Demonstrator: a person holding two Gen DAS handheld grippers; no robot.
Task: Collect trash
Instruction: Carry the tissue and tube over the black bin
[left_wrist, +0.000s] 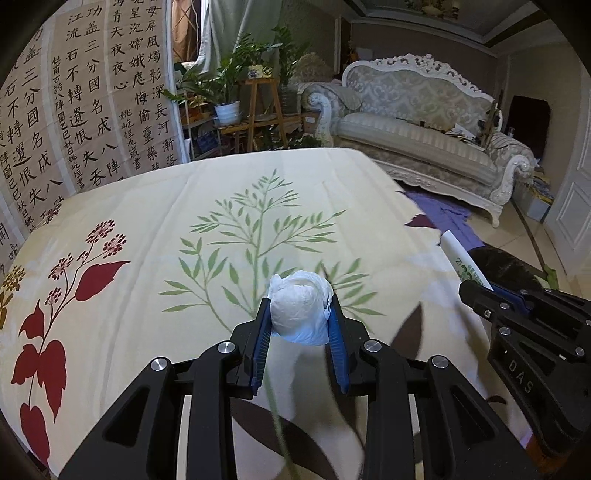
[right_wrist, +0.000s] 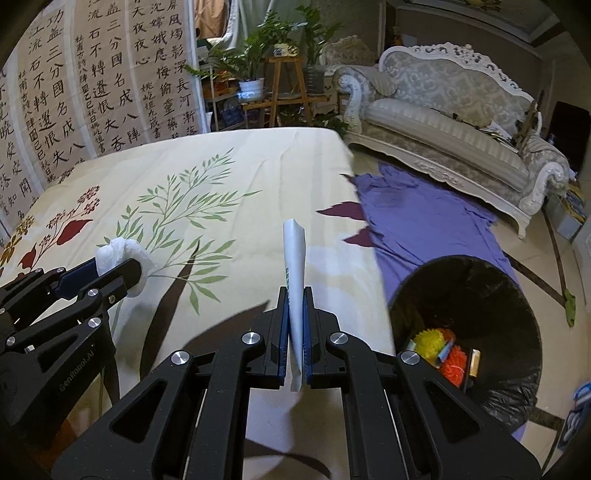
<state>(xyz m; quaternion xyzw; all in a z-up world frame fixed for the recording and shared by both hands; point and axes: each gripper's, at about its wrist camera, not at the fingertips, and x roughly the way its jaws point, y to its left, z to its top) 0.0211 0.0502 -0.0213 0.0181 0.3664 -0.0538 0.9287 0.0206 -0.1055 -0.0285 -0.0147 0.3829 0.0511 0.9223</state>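
Clamped tissue (left_wrist: 299, 308) in left gripper (left_wrist: 300, 325), paper (right_wrist: 294, 280) in right gripper (right_wrist: 295, 325), nearer bin (right_wrist: 465, 332) lower right.

Beige calligraphy panels with black Chinese characters (left_wrist: 85, 107) fill the upper left of the frame. Beside them, green potted plants on wooden stands (left_wrist: 255, 92) sit before a pale curtain. An ornate white-framed grey sofa (left_wrist: 417, 122) occupies the upper right, above a purple cloth (right_wrist: 424, 218) on what seems tiled floor.
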